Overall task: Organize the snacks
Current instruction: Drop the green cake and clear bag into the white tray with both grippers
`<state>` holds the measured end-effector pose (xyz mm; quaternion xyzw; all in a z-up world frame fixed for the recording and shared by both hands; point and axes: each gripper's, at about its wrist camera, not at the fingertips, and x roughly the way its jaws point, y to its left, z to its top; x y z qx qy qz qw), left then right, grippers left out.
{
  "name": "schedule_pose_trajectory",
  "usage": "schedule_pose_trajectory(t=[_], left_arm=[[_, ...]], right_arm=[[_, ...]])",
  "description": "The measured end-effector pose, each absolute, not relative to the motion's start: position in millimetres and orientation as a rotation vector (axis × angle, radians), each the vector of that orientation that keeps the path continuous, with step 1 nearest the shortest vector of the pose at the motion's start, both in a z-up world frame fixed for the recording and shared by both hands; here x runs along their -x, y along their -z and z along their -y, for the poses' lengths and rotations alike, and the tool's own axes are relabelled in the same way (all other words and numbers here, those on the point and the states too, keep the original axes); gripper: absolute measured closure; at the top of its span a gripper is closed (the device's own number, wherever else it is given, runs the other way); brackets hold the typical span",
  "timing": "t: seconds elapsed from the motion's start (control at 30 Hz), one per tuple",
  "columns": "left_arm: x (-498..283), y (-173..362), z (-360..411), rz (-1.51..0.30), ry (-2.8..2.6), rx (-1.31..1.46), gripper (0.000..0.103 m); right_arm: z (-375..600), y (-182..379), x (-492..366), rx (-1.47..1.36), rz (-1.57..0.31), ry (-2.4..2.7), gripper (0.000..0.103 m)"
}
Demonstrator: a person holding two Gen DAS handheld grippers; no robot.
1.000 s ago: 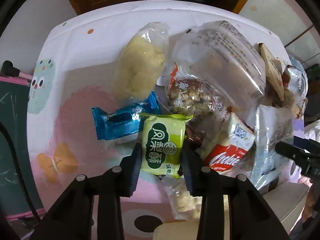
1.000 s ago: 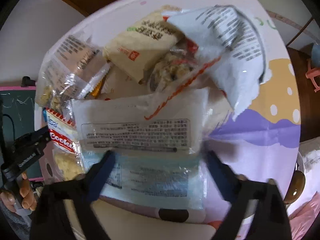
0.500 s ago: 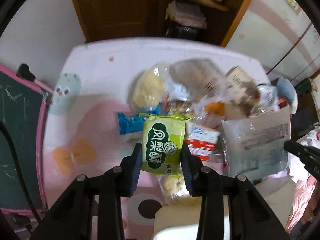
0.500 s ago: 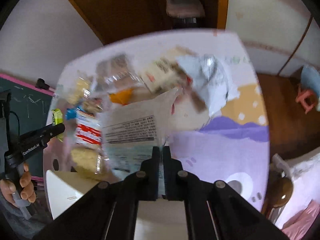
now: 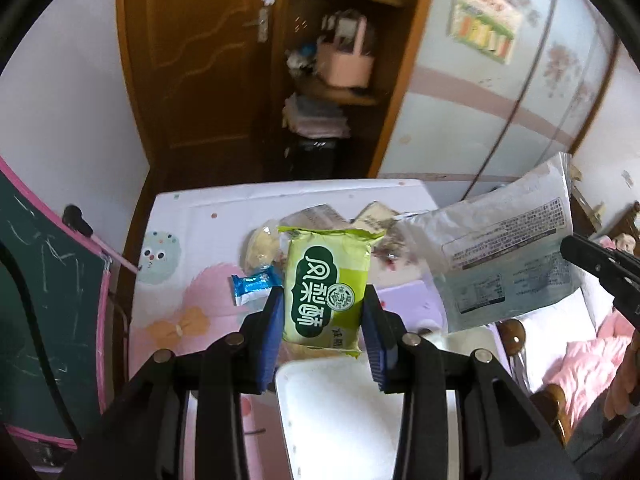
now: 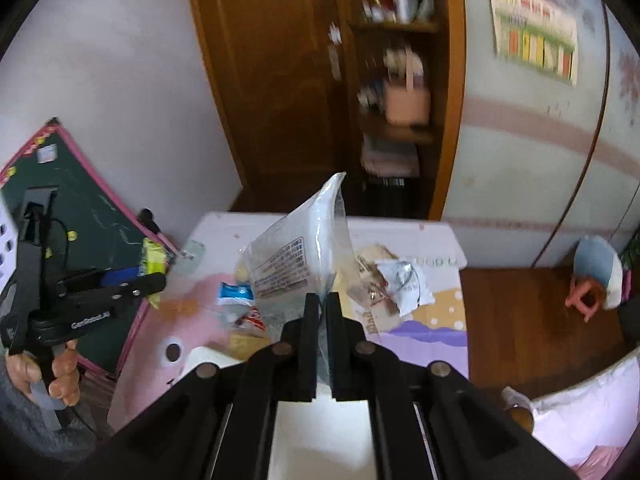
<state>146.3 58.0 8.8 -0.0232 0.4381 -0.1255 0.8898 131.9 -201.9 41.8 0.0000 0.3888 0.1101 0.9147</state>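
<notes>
Two grippers, one green packet, one clear bag, one blue wrapper

Large white Chinese characters, 凤梨酥, are printed on the green snack packet. Dense small print on the clear plastic bag is too fine to be read. White lettering on the left gripper is blurred and cannot be made out.

Shelf clutter: blurred, unreadable | snack pile: mostly hidden behind green packet | white bin: cut off at bottom edge | clear bag: print too small to read
</notes>
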Motion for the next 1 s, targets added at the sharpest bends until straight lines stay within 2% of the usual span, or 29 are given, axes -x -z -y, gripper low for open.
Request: schedule_pose_trajectory(t=[0.17, 0.47, 0.5, 0.53, 0.57, 0.6, 0.63, 0.7, 0.77, 1.0], left_arm=[[-88.3, -20.5, -49.2, -0.885, 0.328, 0.037, 0.068], [-26.8, 42.5, -26.9, -0.945, 0.364, -0.003, 0.066], [-22.3, 50.2, -23.4, -0.946, 0.351, -0.022, 0.062], [-18.7, 57.1, -20.7, -0.952, 0.342, -0.039, 0.045], [-17.0, 64.0, -20.4, -0.961, 0.336, -0.043, 0.034], [-12.3, 70.0, -21.4, -0.964, 0.329, -0.03, 0.015], [-8.7, 72.5, -22.7, -0.961, 0.329, -0.014, 0.011], [-4.5, 78.4, -25.5, -0.97, 0.353, 0.022, 0.011], [-0.7, 81.8, -25.2, -0.984, 0.357, 0.025, 0.011], [-2.8, 80.7, -33.0, -0.956, 0.324, 0.053, 0.011]], right_arm=[[188.2, -49.6, -67.0, 0.038, -0.774, -0.271, 0.1], [176.1, 17.9, -19.7, -0.017, -0.926, -0.306, 0.101], [173.9, 24.7, -18.3, -0.005, -0.929, -0.292, 0.101], [172.1, 28.7, -17.3, 0.014, -0.932, -0.27, 0.101], [170.1, 32.8, -17.1, 0.037, -0.932, -0.229, 0.1], [169.1, 34.7, -13.5, 0.044, -0.929, -0.2, 0.096], [169.2, 36.6, -12.7, 0.043, -0.929, -0.176, 0.092], [173.0, 40.1, -10.8, 0.003, -0.932, -0.155, 0.068], [175.2, 42.0, -7.5, -0.038, -0.928, -0.164, 0.058], [165.9, 48.4, -0.4, -0.027, -0.938, -0.151, 0.058]])
